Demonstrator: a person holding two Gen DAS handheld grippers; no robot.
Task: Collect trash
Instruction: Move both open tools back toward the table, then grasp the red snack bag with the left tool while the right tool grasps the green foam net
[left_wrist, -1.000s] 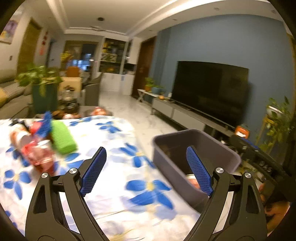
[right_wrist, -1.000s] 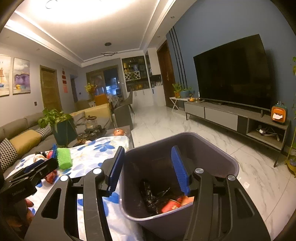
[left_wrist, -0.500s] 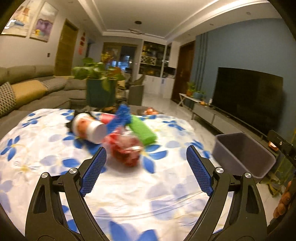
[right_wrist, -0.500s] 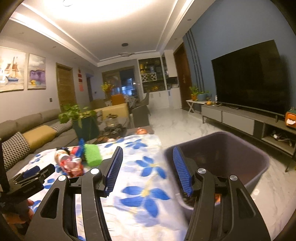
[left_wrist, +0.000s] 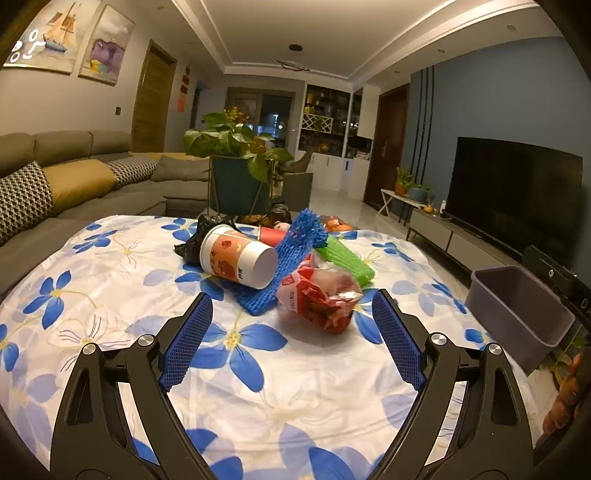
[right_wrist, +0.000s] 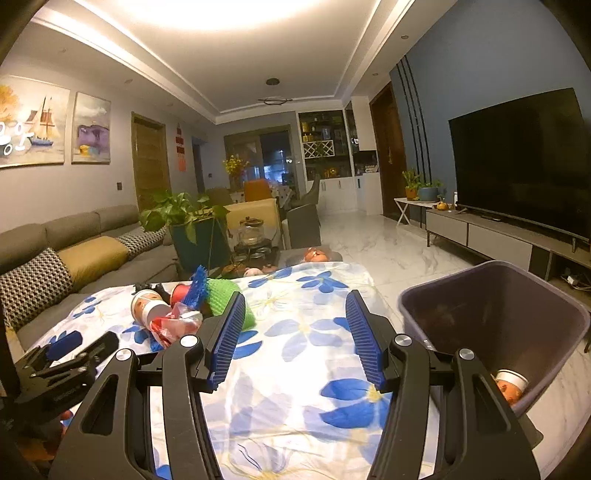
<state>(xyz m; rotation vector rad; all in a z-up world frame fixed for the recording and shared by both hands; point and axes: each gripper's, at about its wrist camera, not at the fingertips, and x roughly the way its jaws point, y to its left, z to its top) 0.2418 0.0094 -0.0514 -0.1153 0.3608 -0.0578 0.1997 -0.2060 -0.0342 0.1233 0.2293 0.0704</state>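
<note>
A heap of trash lies on the flowered tablecloth (left_wrist: 110, 306): a crumpled red and clear wrapper (left_wrist: 317, 299), a tipped paper cup (left_wrist: 236, 260), a blue foam net (left_wrist: 291, 254), a green foam net (left_wrist: 345, 258) and a black bag (left_wrist: 194, 245). My left gripper (left_wrist: 291, 339) is open just short of the wrapper, nothing between its fingers. My right gripper (right_wrist: 295, 332) is open and empty over the cloth, with the heap (right_wrist: 173, 310) to its left. The purple bin (right_wrist: 495, 321) stands right of the table with a cup (right_wrist: 511, 384) inside.
A potted plant (left_wrist: 236, 173) and tea things stand beyond the table. A grey sofa (left_wrist: 74, 181) runs along the left. The TV (left_wrist: 517, 192) and its low cabinet line the right wall. The bin (left_wrist: 521, 306) sits off the table's right edge.
Both grippers swung left from the bin toward the table. The left gripper now faces the trash heap close up. Both stayed open.
</note>
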